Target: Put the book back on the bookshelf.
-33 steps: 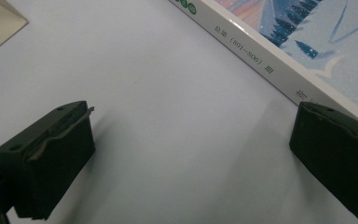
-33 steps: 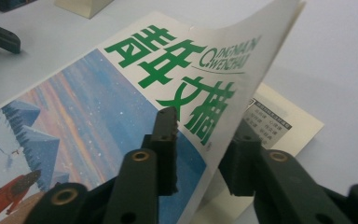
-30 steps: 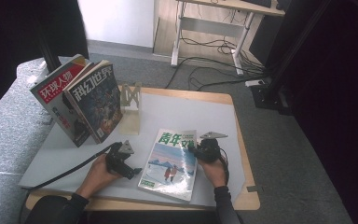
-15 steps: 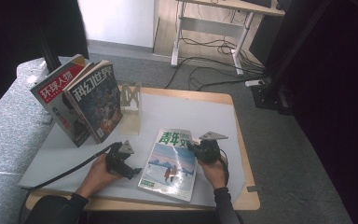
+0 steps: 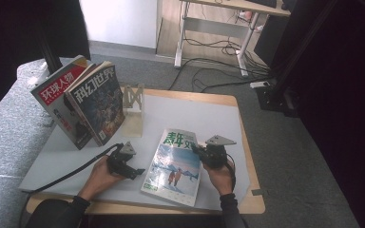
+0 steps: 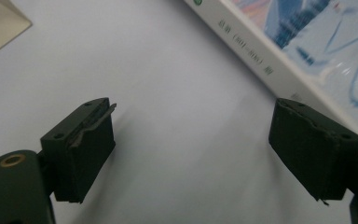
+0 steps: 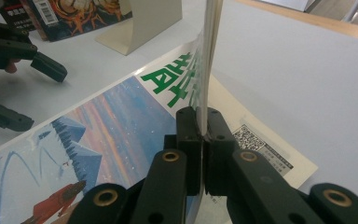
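Observation:
A magazine (image 5: 173,166) with a snowy blue cover and green title lies on the white table top (image 5: 195,114) near the front. My right gripper (image 5: 197,151) is shut on its cover and a few pages at the right edge. In the right gripper view (image 7: 203,126) these pages stand edge-on between the pads, lifted off a page with a QR code. My left gripper (image 5: 138,170) rests low beside the magazine's left edge. Its jaws (image 6: 191,154) stand open over bare table and have just been closing a little, with nothing between them. The magazine's spine (image 6: 261,65) runs past the right jaw.
Two magazines (image 5: 95,102) (image 5: 59,95) stand leaning at the back left next to a beige bookend (image 5: 133,111). The table's wooden rim (image 5: 249,156) runs along the right. A desk frame and cables (image 5: 209,61) are on the floor beyond.
The right gripper has risen slightly, lifting the magazine's right edge with it. The left hand has stayed where it was.

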Tool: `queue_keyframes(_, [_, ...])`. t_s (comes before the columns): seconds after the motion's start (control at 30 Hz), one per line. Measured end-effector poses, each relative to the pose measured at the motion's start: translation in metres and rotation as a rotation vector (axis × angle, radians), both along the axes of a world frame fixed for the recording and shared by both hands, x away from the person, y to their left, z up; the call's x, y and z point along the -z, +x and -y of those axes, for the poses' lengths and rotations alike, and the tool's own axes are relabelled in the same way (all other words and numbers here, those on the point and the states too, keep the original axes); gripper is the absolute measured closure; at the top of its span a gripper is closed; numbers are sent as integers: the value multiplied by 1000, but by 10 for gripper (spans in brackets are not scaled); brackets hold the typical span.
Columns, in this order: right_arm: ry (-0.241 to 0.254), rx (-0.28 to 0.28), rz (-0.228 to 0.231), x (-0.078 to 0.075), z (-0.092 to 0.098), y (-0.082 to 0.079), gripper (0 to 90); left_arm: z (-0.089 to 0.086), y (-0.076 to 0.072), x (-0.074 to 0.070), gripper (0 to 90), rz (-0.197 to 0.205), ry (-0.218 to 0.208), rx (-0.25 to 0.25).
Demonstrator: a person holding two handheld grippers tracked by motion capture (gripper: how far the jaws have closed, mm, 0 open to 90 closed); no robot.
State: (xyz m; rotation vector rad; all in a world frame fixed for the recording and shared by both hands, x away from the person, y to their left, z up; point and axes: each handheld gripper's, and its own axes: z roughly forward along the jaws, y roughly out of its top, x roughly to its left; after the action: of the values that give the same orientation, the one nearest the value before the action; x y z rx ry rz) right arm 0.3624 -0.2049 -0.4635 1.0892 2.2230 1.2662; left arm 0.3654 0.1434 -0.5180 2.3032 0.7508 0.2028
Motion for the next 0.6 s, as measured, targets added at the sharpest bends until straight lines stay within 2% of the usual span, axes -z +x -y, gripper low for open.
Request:
queue_keyframes(0.07, [1, -2, 13, -3, 1, -3, 857, -2, 2, -7, 154, -13, -73, 2])
queue_keyframes(0.13, [0, -5, 22, -5, 2, -5, 857, -1, 3, -12, 157, -20, -98, -7])
queue_keyframes(0.2, [1, -4, 29, -6, 3, -7, 856, 6, 3, -20, 161, 1, -82, 19])
queue_keyframes(0.3, [2, -8, 40, -8, 4, -10, 857, 18, 5, -26, 174, -7, -87, 52])
queue_keyframes(0.53, [14, -11, 67, -13, 10, -19, 856, 39, 12, -24, 188, -19, -84, 96])
queue_keyframes(0.6, [14, -13, 74, -14, 12, -22, 856, 43, 14, -22, 194, -36, -83, 102])
